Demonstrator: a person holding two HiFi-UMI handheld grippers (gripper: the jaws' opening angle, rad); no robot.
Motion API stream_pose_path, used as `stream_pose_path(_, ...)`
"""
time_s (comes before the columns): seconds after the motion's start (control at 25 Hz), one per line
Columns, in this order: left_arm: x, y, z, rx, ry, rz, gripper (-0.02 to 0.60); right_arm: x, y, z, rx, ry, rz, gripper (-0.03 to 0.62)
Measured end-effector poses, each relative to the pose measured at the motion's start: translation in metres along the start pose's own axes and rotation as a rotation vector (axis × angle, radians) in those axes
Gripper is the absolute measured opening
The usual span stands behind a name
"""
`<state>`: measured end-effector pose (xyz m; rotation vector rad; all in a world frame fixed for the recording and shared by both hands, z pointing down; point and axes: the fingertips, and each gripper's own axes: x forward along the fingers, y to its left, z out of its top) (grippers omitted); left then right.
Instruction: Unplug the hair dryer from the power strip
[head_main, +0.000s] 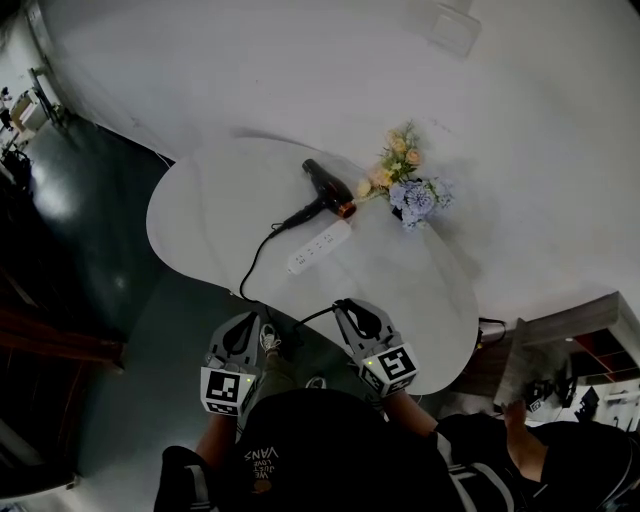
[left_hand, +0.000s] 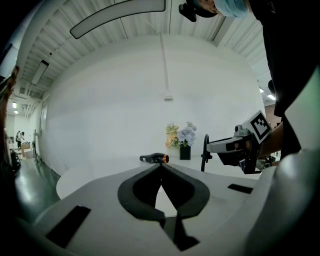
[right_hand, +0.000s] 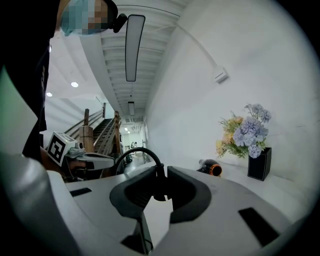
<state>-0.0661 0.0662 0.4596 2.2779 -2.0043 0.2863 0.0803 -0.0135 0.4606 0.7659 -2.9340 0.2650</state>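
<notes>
Head view: the hair dryer (head_main: 328, 190) lies on the white table (head_main: 200, 215), with the power strip (head_main: 320, 247) just beside it on the near side and some flowers (head_main: 405, 180) off to its right. Its black cord (head_main: 255, 262) drops off the near table edge and comes back up to the right gripper (head_main: 347, 306). The left gripper (head_main: 248, 322) sits next to that one. Left gripper view: the jaws are pressed together tip to tip with nothing in them, and the dryer is well beyond, across the table. Right gripper view: the jaws are a bit apart and clamped on the black plug (right_hand: 157, 182), so it's out of the strip, with the cord arching up to the left.
</notes>
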Motion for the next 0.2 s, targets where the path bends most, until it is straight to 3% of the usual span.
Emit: stream_pose_path(0.2,0.0036,-0.0023,-0.0019,0.005,0.006,-0.012,0.018,0.0016,-0.0036,-0.0006,0.022,-0.003,-0.007,0.086)
